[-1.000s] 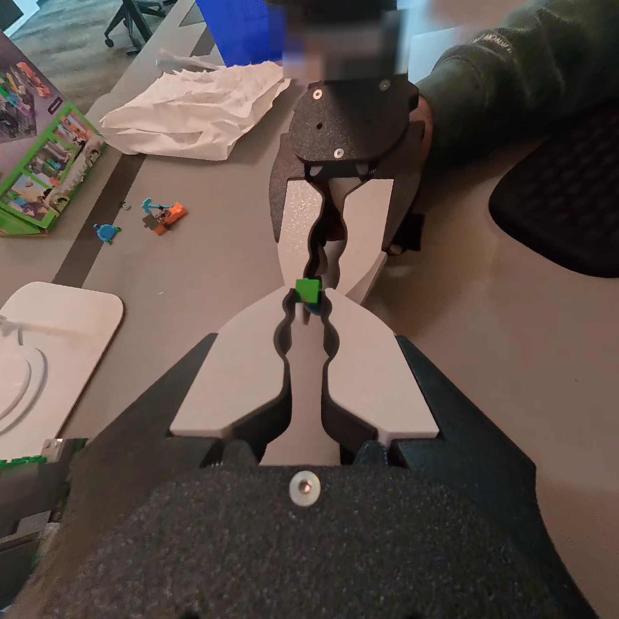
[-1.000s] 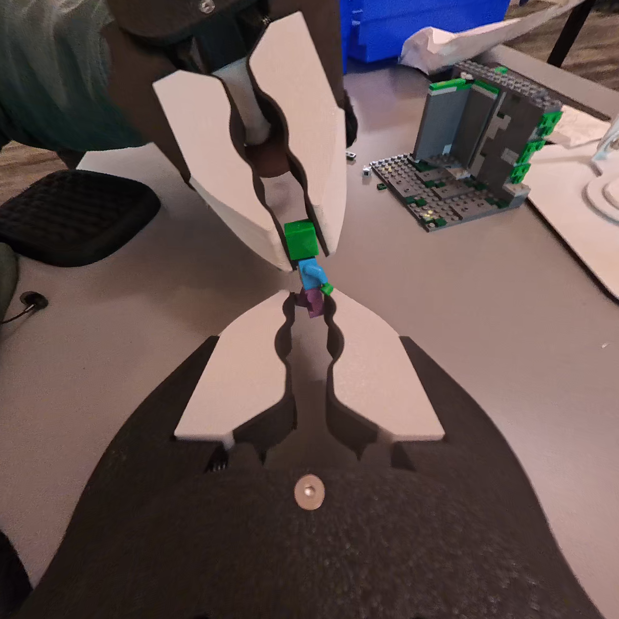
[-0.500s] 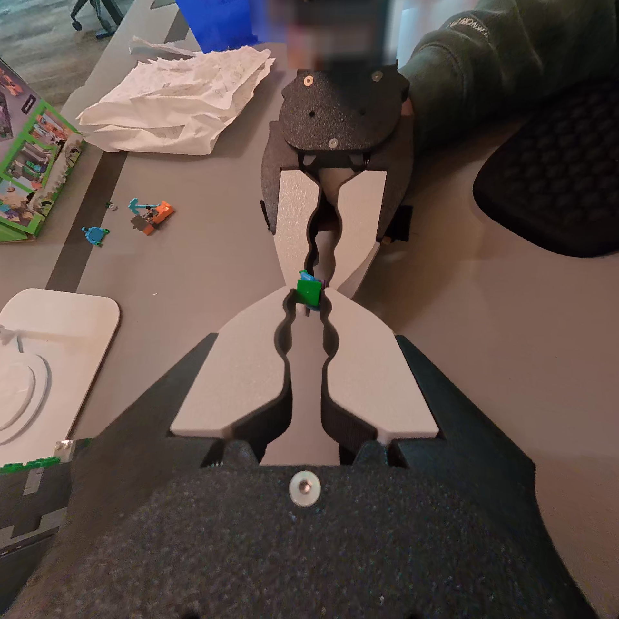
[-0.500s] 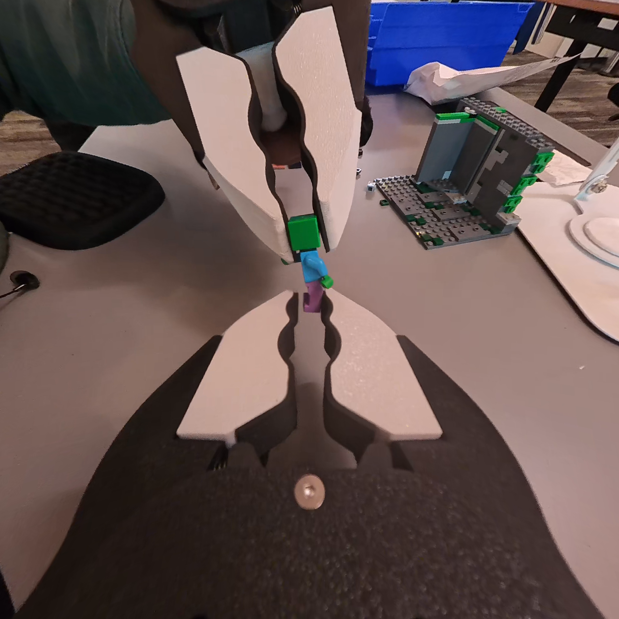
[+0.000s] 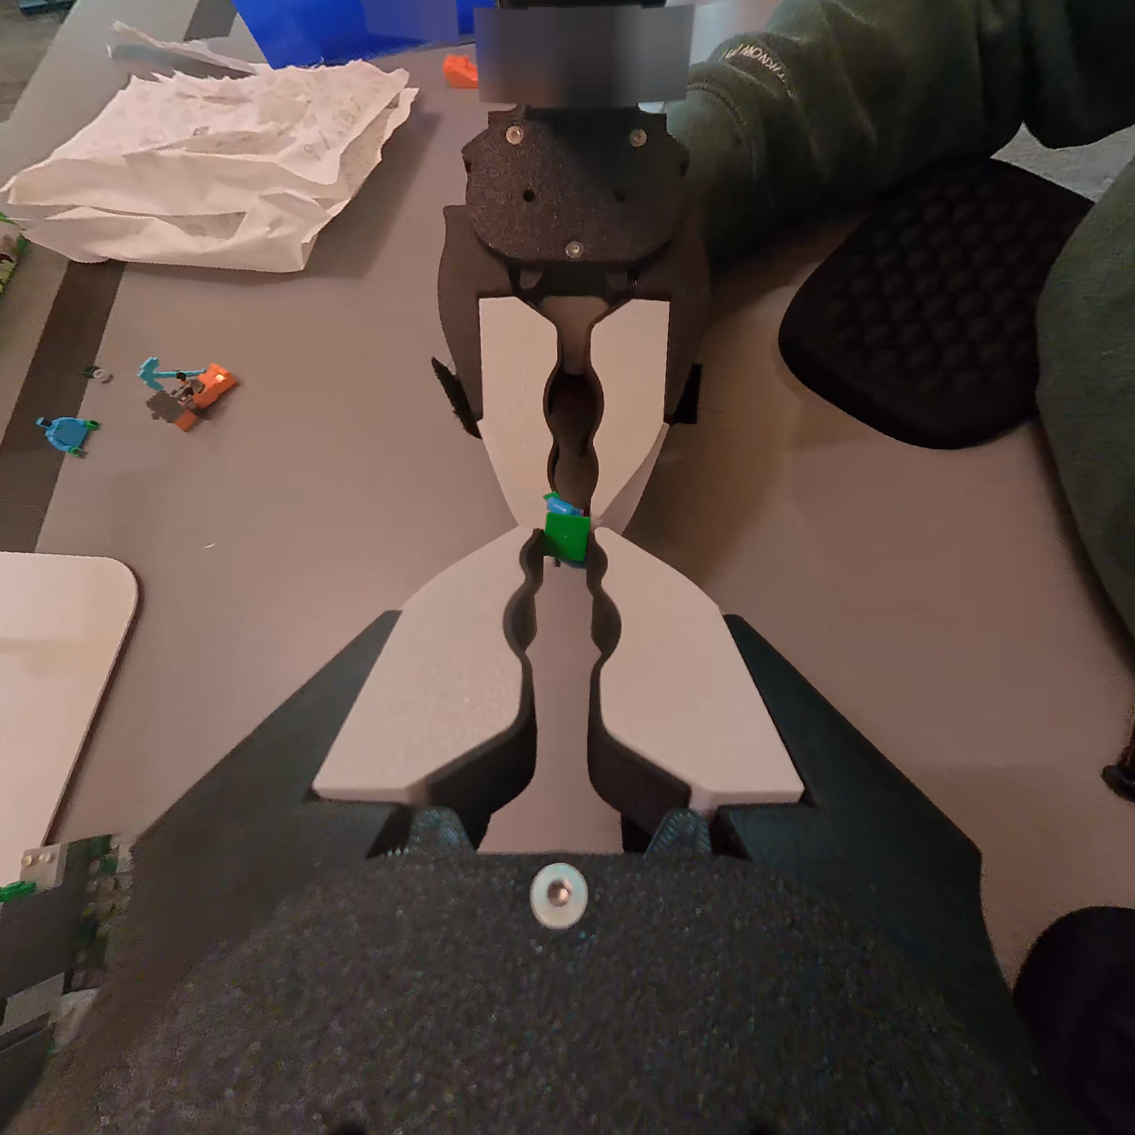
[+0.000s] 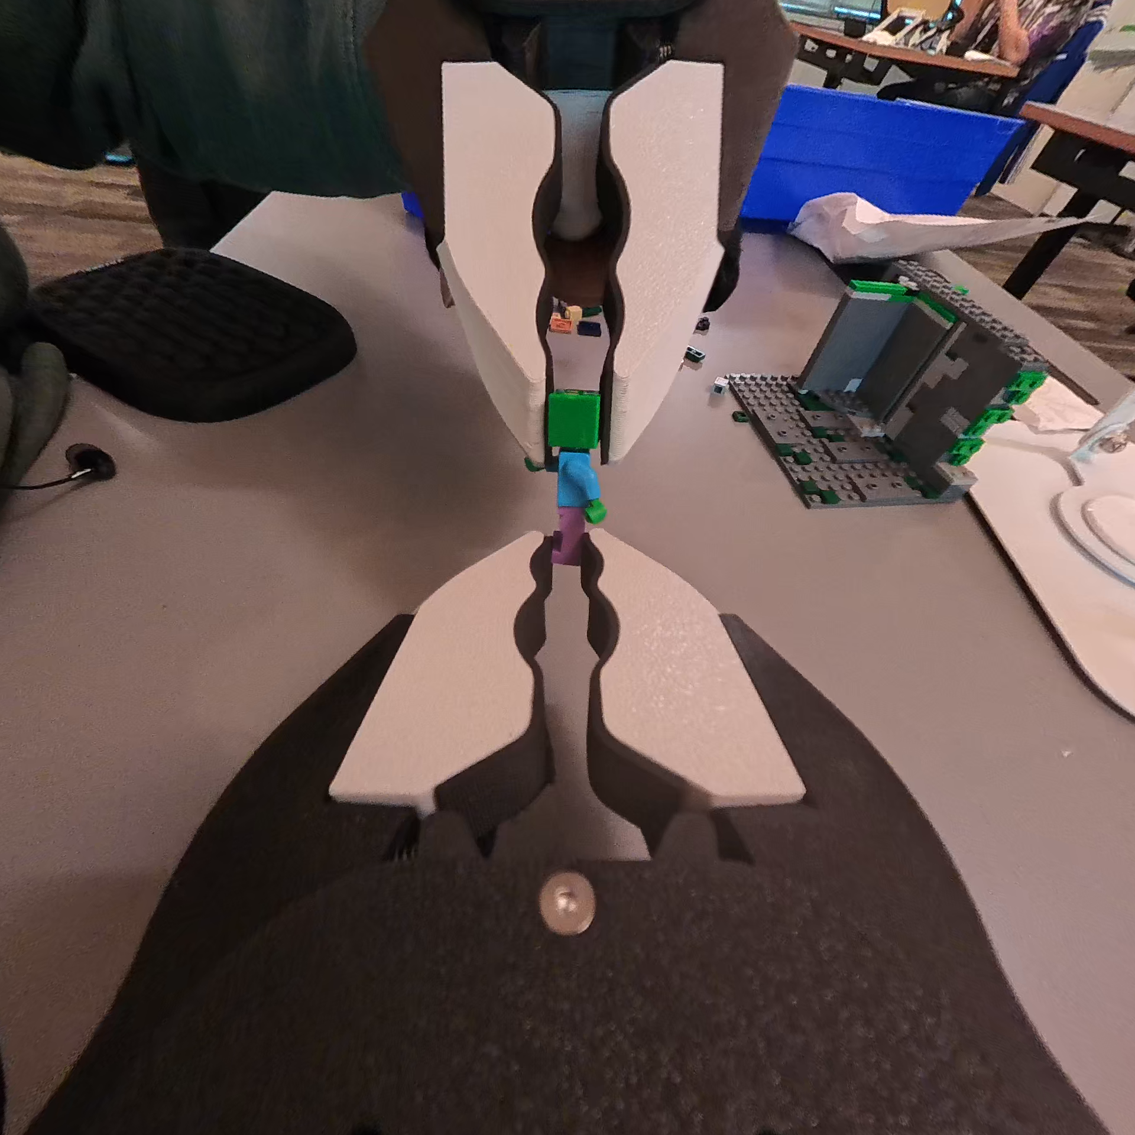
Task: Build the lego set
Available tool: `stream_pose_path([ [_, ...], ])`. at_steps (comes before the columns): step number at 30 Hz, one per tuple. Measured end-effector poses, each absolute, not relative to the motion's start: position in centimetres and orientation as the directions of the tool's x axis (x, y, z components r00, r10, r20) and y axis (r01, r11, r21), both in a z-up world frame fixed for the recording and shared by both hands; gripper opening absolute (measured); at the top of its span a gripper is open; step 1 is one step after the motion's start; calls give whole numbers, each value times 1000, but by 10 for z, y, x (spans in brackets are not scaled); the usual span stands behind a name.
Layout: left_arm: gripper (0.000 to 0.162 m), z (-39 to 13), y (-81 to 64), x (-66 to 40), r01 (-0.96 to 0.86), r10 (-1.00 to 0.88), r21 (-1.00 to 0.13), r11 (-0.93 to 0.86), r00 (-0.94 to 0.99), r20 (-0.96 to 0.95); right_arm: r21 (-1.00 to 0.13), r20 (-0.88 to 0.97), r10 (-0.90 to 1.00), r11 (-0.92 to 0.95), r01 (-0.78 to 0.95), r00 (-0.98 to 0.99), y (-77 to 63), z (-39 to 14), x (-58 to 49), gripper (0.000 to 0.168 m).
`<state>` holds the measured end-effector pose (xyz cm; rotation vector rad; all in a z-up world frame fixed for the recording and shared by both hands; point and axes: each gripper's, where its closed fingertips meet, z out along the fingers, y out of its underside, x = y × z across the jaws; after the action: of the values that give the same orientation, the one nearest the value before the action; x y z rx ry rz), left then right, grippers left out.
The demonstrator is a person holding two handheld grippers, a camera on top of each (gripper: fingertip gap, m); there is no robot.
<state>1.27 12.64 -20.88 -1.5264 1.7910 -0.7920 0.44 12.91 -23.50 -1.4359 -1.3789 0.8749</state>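
Observation:
A minifigure with a green head (image 6: 573,419), blue torso (image 6: 576,482) and purple legs (image 6: 568,540) is held in the air between both grippers, above the grey table. My left gripper (image 5: 565,540) is shut on the green head (image 5: 566,539). My right gripper (image 6: 568,546) is shut on the purple legs. Each gripper faces the other tip to tip; the left one shows in the right wrist view (image 6: 574,430), the right one in the left wrist view (image 5: 568,507). The grey and green lego build (image 6: 890,417) stands on its baseplate to the right.
A crumpled white paper bag (image 5: 202,178), loose lego pieces (image 5: 190,393) and a small blue torso piece (image 5: 64,430) lie on the left. A white board (image 5: 49,675) sits at the left edge. A black mesh pad (image 5: 921,319) and a blue bin (image 6: 872,153) are nearby. The tips of both grippers are at nearly the same place. My right gripper's tips are some 30 cm from the small blue torso piece (image 5: 64,430).
Both grippers kept their hold on the minifigure and shifted together. The left gripper, tilted before, now stands straight opposite the right one, and the figure hangs in line between them.

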Motion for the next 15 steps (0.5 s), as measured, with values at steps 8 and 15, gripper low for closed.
stream_pose_path([
  [8,13,-208,125,13,-604,-987,-781,157,-124,-102,-946,107,987,65,319,117,129,-234,5,8],
  [15,13,-206,130,16,-601,-979,-774,198,-90,-181,-952,64,988,17,305,143,133,-233,6,7],
])
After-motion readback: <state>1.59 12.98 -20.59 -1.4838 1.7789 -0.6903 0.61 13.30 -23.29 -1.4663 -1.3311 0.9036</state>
